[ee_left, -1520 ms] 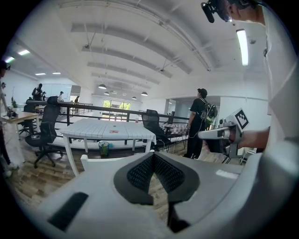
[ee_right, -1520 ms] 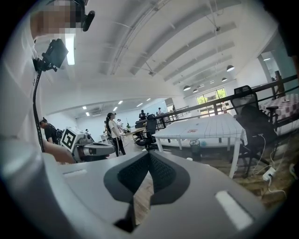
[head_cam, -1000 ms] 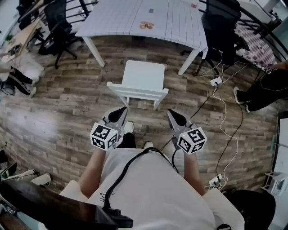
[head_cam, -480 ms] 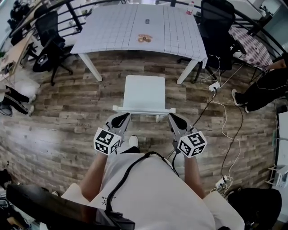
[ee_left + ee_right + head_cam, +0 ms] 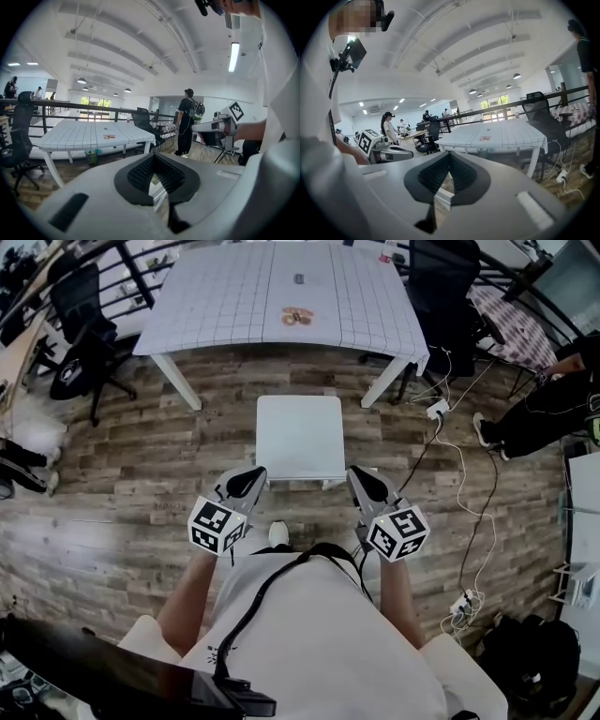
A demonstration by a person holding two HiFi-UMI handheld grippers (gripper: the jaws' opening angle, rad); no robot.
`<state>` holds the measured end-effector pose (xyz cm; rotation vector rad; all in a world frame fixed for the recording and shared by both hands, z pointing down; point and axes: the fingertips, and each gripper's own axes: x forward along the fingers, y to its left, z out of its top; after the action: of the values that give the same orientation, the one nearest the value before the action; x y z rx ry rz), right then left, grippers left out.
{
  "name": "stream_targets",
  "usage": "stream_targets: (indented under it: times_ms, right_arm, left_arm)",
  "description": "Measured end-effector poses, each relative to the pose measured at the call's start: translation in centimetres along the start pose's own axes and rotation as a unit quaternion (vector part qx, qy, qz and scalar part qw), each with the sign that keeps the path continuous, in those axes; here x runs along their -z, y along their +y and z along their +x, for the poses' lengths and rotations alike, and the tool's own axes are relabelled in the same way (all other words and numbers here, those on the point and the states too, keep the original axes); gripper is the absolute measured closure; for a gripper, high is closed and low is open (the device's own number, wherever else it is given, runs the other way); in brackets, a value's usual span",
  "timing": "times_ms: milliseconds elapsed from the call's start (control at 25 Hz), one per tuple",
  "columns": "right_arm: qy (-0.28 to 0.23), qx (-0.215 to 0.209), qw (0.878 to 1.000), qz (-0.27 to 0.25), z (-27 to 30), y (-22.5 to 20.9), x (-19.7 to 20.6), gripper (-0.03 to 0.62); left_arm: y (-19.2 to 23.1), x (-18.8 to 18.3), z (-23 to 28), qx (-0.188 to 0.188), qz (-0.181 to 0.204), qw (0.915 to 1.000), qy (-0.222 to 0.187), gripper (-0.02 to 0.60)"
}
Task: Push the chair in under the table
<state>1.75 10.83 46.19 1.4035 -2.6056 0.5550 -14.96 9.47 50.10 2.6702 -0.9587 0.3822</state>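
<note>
Behind white chair [image 5: 300,432], L gripper [image 5: 251,474] & R gripper [image 5: 359,474] fingers shut, empty, tips at its back, table [image 5: 225,296] ahead.

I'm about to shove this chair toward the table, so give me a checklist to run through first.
1. Left gripper shut: ok.
2. Right gripper shut: ok.
3. Both tips touching the backrest of the white chair: cannot tell.
4. Chair lined up between the front legs of the white table: ok.
5. Chair under the table: not ok, wooden floor shows between them.
6. Power cable off the path: ok, it lies right of the chair.
</note>
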Motion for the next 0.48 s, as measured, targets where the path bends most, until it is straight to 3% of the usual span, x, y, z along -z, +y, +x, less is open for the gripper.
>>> stream_targets:
  times_ms: [480]
  right_arm:
    - [0.024, 0.026, 0.999, -0.002, 1.7, -0.7, 1.5, 0.589]
  left_arm:
    - [2.1, 1.5, -0.2, 0.007, 0.003, 0.9999, 0.015, 0.575]
